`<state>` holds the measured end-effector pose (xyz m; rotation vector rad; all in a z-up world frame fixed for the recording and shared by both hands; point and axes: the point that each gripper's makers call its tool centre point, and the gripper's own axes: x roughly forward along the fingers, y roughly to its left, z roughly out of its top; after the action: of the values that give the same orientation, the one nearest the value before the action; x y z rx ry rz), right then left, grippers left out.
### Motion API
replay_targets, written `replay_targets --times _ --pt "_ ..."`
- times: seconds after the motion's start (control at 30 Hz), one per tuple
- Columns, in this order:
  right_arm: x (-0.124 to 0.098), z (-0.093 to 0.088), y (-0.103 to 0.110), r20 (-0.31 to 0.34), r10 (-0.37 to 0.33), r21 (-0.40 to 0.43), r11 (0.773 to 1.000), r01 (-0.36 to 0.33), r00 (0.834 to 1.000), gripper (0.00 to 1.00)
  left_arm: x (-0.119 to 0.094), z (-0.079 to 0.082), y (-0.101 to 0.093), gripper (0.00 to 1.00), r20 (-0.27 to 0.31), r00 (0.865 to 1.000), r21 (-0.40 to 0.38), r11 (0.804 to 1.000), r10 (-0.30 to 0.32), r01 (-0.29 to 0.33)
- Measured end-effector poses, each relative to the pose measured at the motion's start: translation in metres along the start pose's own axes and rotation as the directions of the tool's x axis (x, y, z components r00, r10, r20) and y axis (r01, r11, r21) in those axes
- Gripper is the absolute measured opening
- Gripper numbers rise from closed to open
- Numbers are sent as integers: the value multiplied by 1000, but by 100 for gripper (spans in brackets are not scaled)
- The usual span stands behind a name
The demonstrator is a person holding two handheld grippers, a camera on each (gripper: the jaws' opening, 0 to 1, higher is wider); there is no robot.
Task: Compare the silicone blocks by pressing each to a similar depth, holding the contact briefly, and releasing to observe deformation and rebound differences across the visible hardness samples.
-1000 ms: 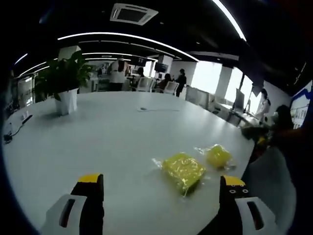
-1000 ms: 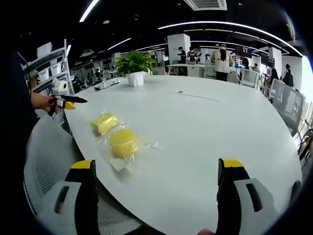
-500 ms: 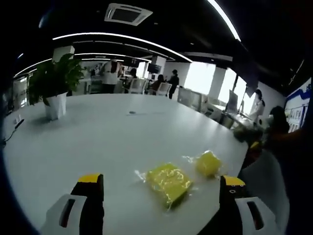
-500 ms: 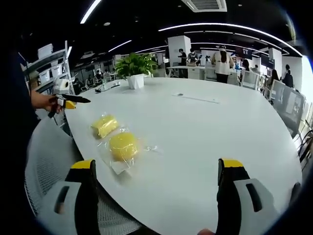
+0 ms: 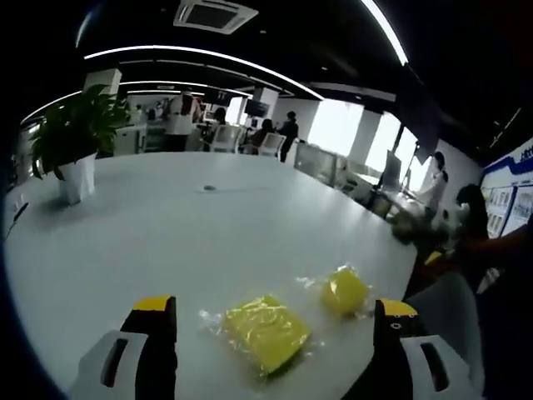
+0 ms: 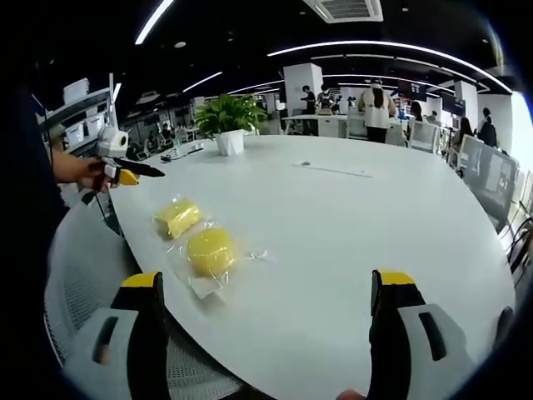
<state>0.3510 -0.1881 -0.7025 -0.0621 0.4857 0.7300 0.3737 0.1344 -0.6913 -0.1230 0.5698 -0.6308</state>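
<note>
Room: open office with ceiling light strips, people standing and sitting far behind, and a potted plant [image 6: 231,125] at the far part of the surface.
Surface: large white rounded table [image 6: 350,242], mostly bare, with a small dark item far away near its middle [image 5: 206,187]; what it is I cannot tell.
Samples: two yellow silicone blocks, each in a clear plastic wrapper, lie near the edge of the surface, close to each other but apart.
Square block: flat and squarish [image 5: 256,332], low in the left gripper view between that gripper's fingers; in the right gripper view it is the farther one.
Round block: more rounded and thicker [image 5: 343,291]; in the right gripper view it is the nearer one.
Left gripper: [image 5: 271,321] fingers spread wide with nothing between them, above the surface and not touching the square block. It also appears at the left of the right gripper view, held by a hand.
Right gripper: [image 6: 266,292] fingers also wide apart and holding nothing, over the edge of the surface, well apart from both blocks.
Handling: I judge both blocks light and soft, so they may slide when pushed. The wrapper looks slippery and loose.
Where to press: on the middle of the top face, straight down, not on the loose film at the borders.
</note>
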Motion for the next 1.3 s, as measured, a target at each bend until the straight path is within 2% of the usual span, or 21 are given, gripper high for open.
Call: replay_targets --times 0.2,0.4,0.83,1.2,1.27,1.3 --pt "-2 0 0 7 -3 7 1000 3 1000 97 18 6 -11 100 -19 999 15 999 -30 31" --pt "-4 -2 1 8 -6 15 1000 6 1000 97 37 1 -10 100 -84 996 18 1000 -3 4" --pt "-11 -6 -4 19 -22 44 999 21 1000 97 74 12 -20 97 -64 998 -53 999 -15 11" --pt "-14 -8 -6 18 -26 53 998 25 1000 97 95 8 -28 93 -103 994 -67 997 -41 34" --pt "-13 -7 -6 19 -26 55 998 25 999 97 99 6 -31 89 -112 992 -116 992 -65 52" --pt "-13 -7 -6 19 -27 55 998 26 999 97 100 2 -34 86 -132 987 -187 980 -90 64"
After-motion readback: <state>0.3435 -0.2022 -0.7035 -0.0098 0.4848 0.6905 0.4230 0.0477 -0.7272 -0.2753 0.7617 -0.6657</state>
